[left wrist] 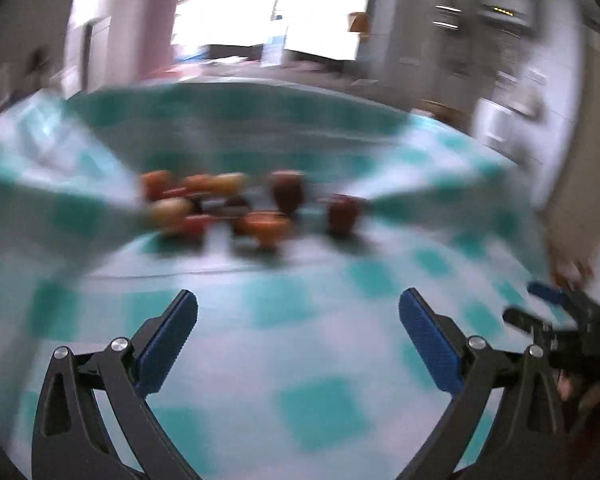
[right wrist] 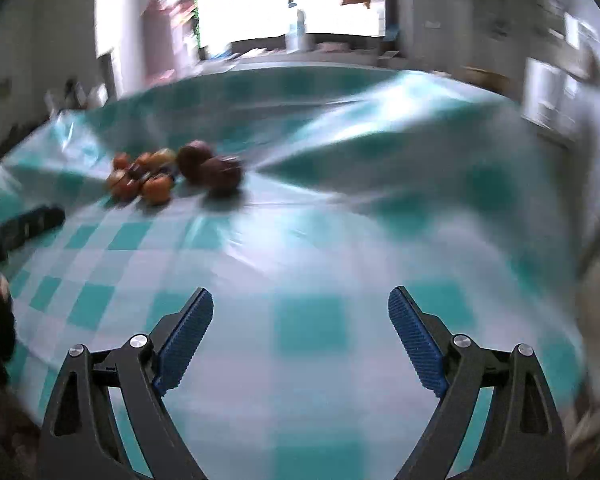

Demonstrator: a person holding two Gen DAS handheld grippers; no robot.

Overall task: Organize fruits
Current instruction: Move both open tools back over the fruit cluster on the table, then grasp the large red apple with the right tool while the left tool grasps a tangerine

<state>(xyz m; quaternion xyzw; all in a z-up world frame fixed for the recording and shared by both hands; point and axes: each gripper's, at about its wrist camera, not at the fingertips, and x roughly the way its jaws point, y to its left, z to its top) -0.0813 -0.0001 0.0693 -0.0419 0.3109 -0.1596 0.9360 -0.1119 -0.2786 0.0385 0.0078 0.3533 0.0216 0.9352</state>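
A blurred cluster of several small fruits (left wrist: 216,204), orange, red and yellowish, lies on the teal-and-white checked tablecloth (left wrist: 300,312), with two darker red fruits (left wrist: 342,214) just to its right. In the right wrist view the same cluster of fruits (right wrist: 144,178) sits at the left with the two dark fruits (right wrist: 210,168) beside it. My left gripper (left wrist: 298,310) hangs open above bare cloth, well short of the fruits. My right gripper (right wrist: 300,308) is open too, with nothing between its blue pads.
The glossy cloth rises in folds behind the fruits (right wrist: 360,120). The right gripper shows at the right edge of the left wrist view (left wrist: 552,308); the left gripper's finger shows at the left edge of the right wrist view (right wrist: 28,220). A bright window (left wrist: 268,4) and cabinets (left wrist: 512,112) lie beyond the table.
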